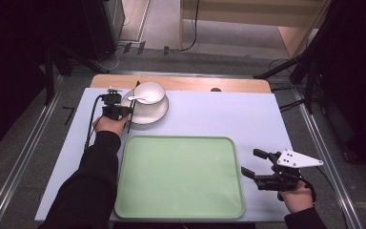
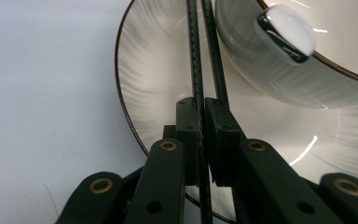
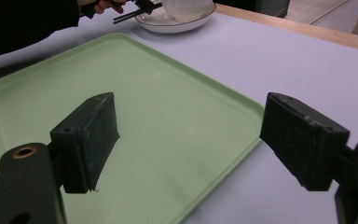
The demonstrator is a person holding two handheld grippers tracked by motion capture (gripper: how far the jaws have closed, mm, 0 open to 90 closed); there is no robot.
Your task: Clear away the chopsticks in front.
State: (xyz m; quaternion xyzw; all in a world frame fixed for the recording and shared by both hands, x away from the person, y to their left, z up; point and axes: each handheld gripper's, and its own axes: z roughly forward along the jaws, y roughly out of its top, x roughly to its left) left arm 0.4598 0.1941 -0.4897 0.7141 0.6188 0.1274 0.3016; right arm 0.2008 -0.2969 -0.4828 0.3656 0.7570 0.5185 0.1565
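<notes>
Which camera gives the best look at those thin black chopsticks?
The left gripper view: the pair of thin black chopsticks runs up the middle, pinched in the left claw. The high view shows them small beside the white plate; the right gripper view shows them distant.

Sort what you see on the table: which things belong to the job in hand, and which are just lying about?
In the job:
left tool, shut on the black chopsticks
plate on which they rest

Lying about:
bowl with spoon
green tray
right tool, open over the tray
</notes>
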